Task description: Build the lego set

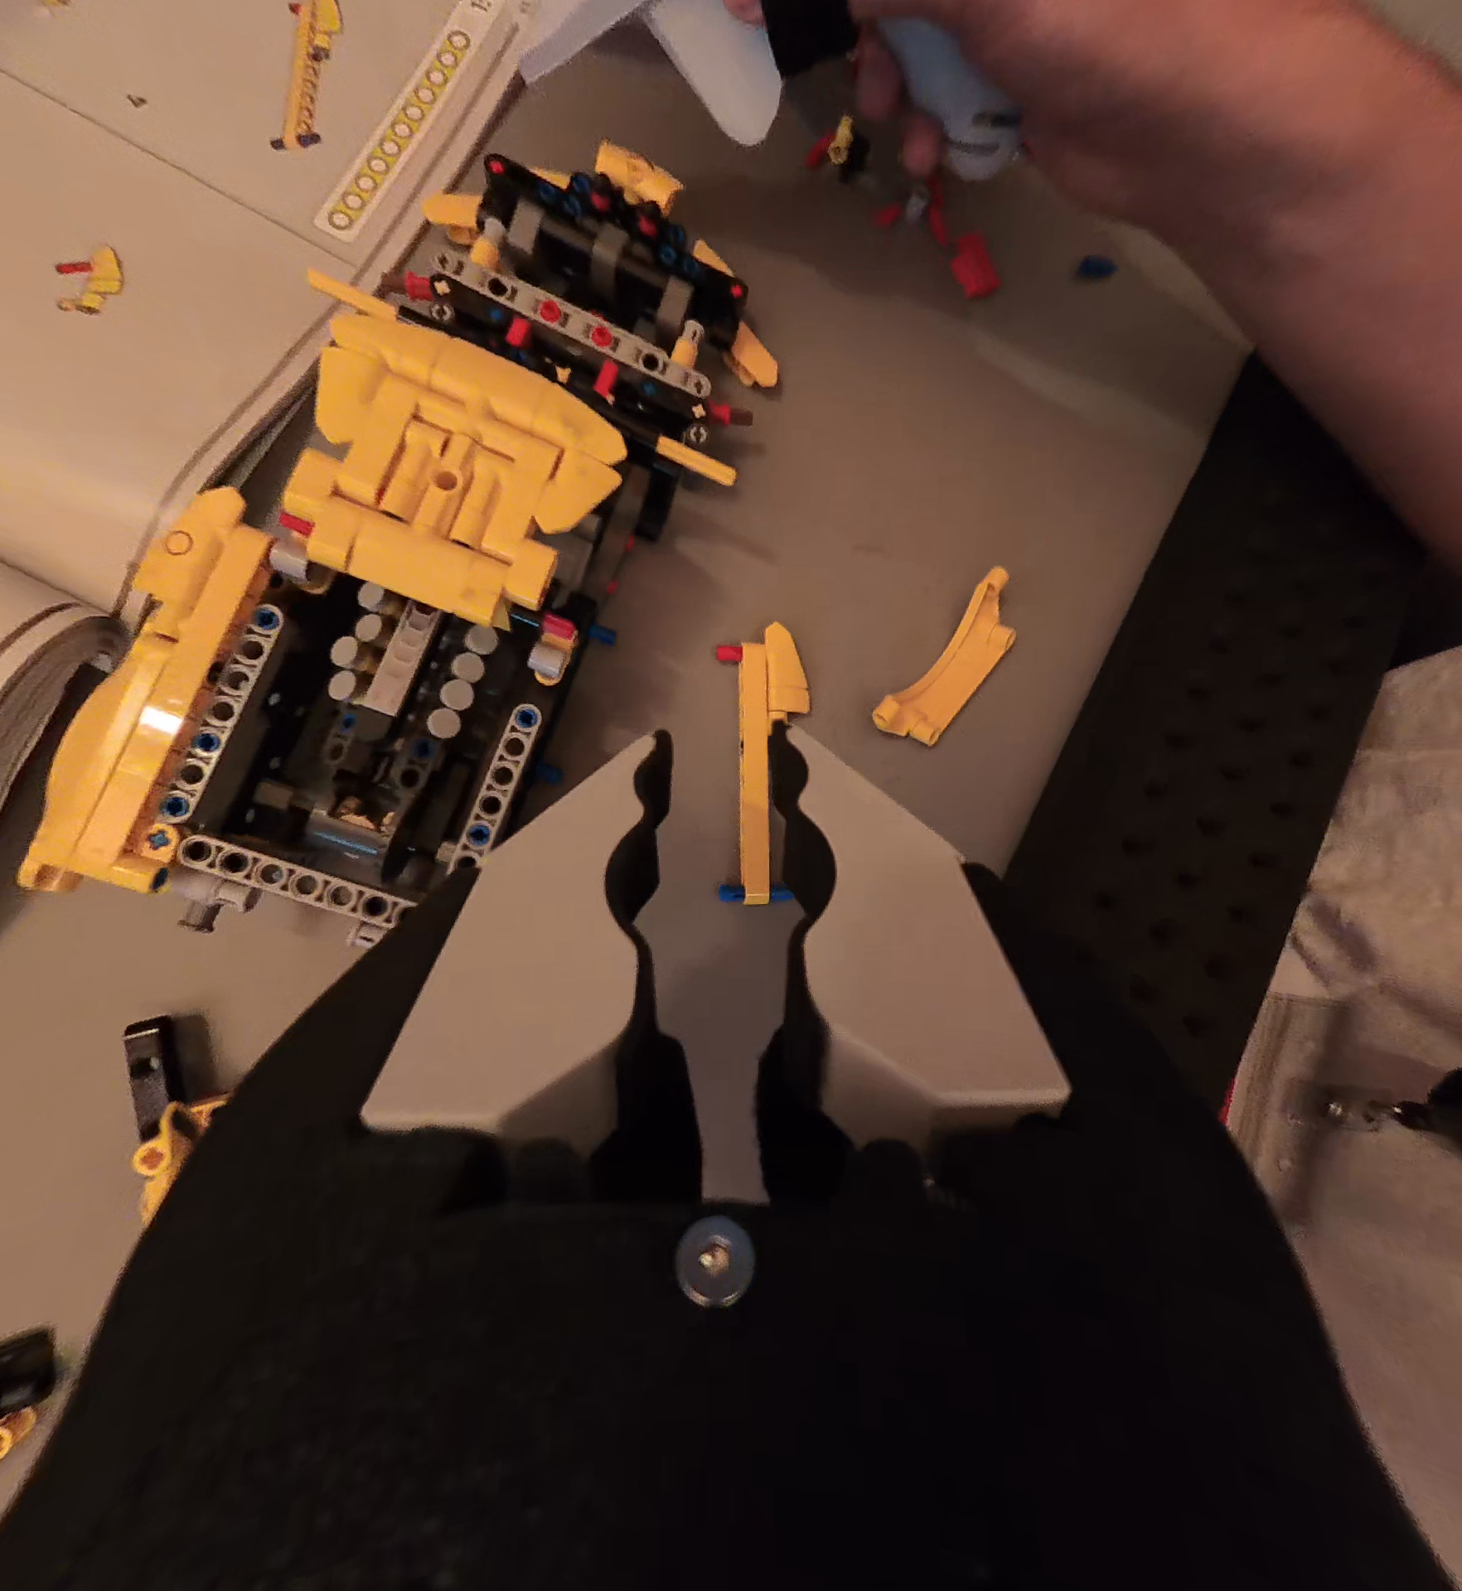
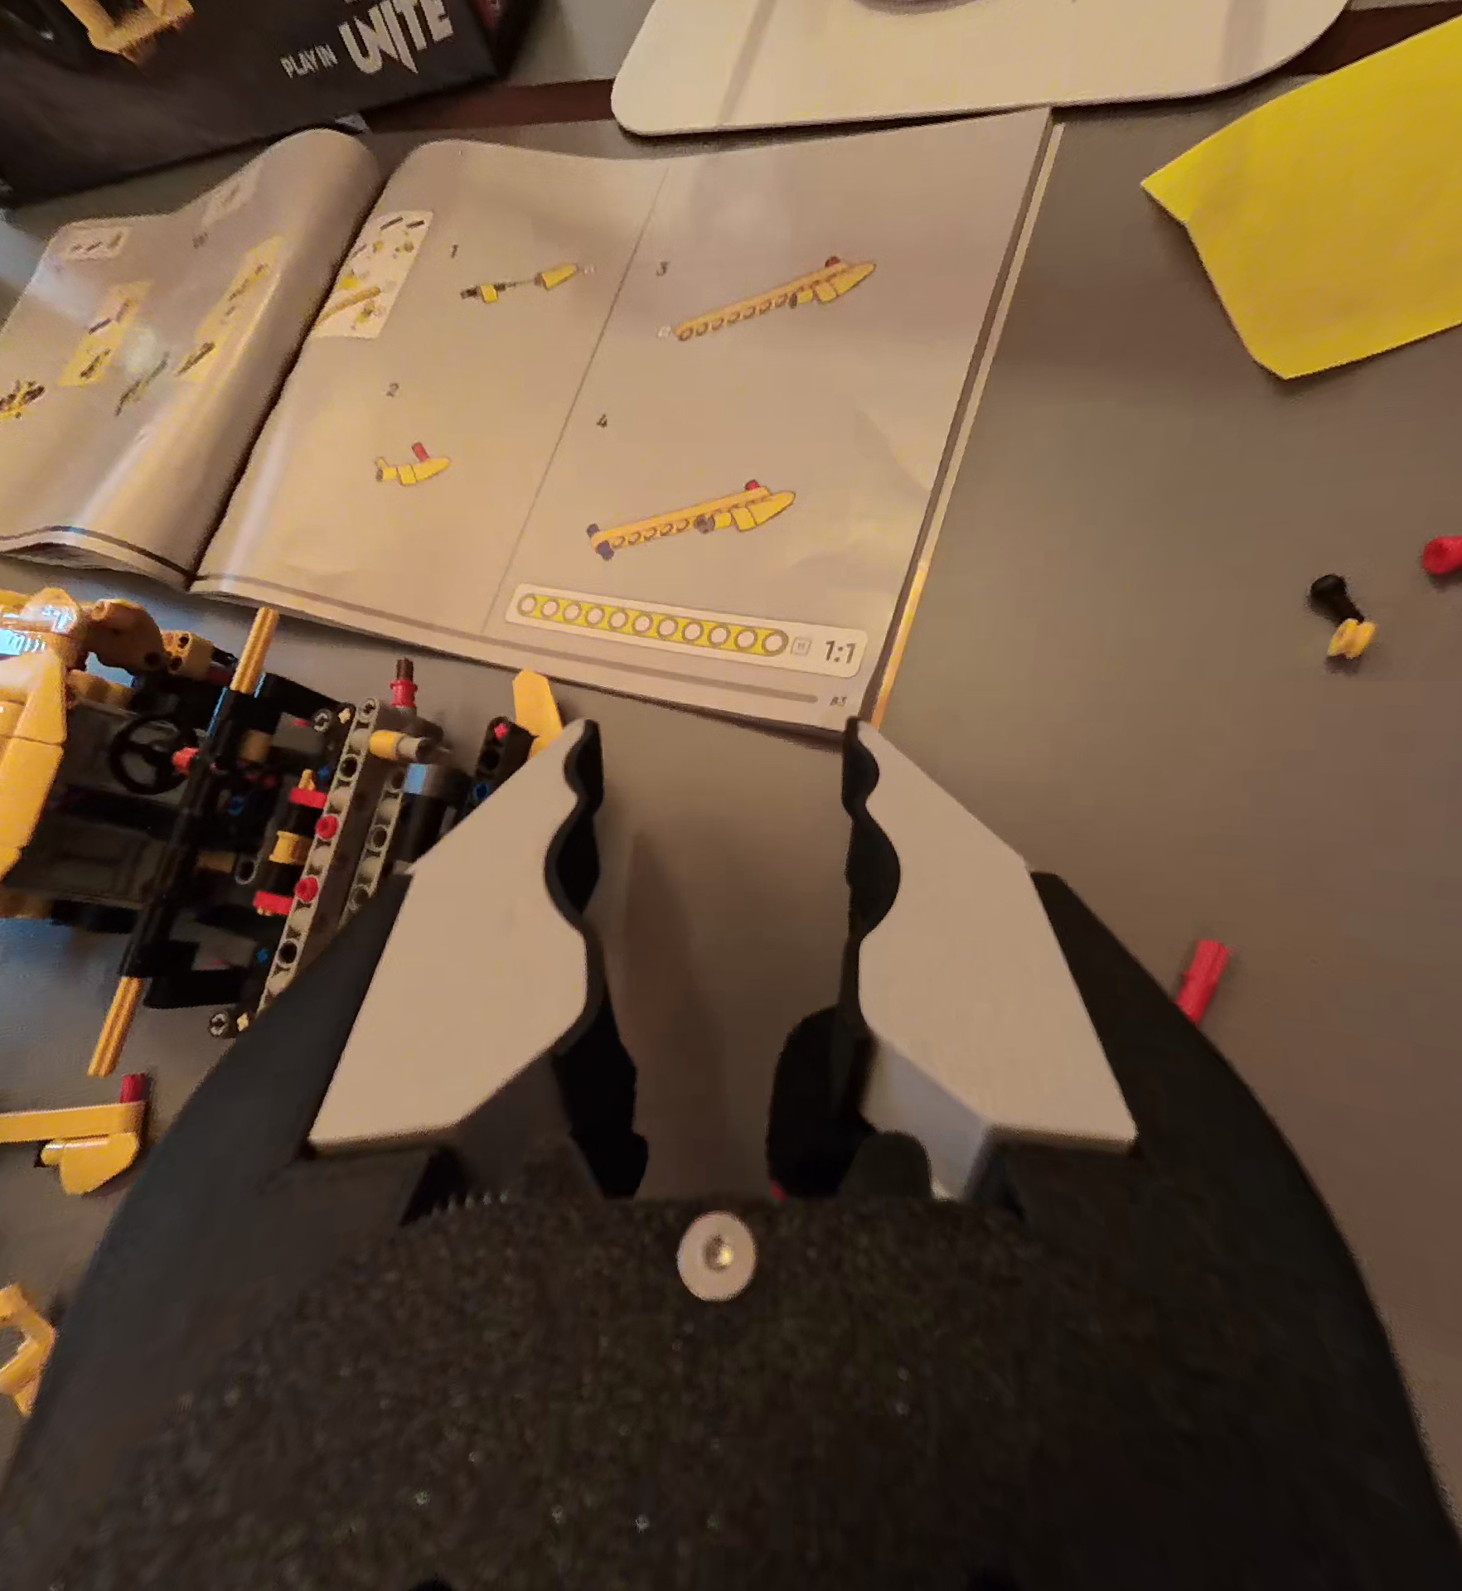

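I'm angling my left gripper [image 1: 721, 740] down, jaws parted around the yellow beam [image 1: 755, 775]; my right gripper [image 2: 721, 742] is hovering open, empty, over the counter [image 2: 1141, 775].

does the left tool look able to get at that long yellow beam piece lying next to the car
Probably yes. The left tool is open and the long yellow beam already lies between its two fingers on bare table. The car sits off to one side and the curved yellow piece to the other, neither blocking.

We note a grey worktop [image 2: 1141, 775] bearing the yellow car model [image 1: 349, 603], open instruction booklet [image 2: 538, 413], yellow beam assembly [image 1: 758, 775], curved yellow panel [image 1: 951, 663], scattered pins [image 2: 1459, 551].
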### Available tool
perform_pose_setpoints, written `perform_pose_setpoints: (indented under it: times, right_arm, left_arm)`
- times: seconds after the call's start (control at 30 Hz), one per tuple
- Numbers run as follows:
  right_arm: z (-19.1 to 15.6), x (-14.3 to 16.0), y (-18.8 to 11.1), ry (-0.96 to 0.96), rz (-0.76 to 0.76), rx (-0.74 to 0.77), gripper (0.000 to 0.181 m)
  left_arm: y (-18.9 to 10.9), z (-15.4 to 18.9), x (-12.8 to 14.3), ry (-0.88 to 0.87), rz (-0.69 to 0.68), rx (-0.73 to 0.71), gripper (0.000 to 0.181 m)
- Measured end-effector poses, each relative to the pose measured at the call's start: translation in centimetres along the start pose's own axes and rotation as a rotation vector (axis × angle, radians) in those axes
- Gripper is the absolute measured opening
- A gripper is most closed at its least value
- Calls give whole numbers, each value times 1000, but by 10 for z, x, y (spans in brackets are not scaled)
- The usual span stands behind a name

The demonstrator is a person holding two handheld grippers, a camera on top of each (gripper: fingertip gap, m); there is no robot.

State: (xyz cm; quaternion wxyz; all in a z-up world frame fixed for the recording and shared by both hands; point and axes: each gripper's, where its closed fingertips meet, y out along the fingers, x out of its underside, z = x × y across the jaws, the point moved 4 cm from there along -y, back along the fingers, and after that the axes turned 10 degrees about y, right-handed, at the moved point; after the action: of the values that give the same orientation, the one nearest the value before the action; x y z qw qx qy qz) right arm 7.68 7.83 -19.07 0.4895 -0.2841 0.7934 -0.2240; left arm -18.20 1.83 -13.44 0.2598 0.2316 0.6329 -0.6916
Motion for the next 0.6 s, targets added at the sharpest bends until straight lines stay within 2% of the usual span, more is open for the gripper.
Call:
perform_pose_setpoints:
  times: [0.23,0.6]
  right_arm:
    - [7,0,5,5,-17,36,56]
    - [1,-5,4,8,-2,8,54]
  left_arm:
    - [5,-5,2,19,-22,11,23]
    - [7,-6,4,13,-27,22,22]
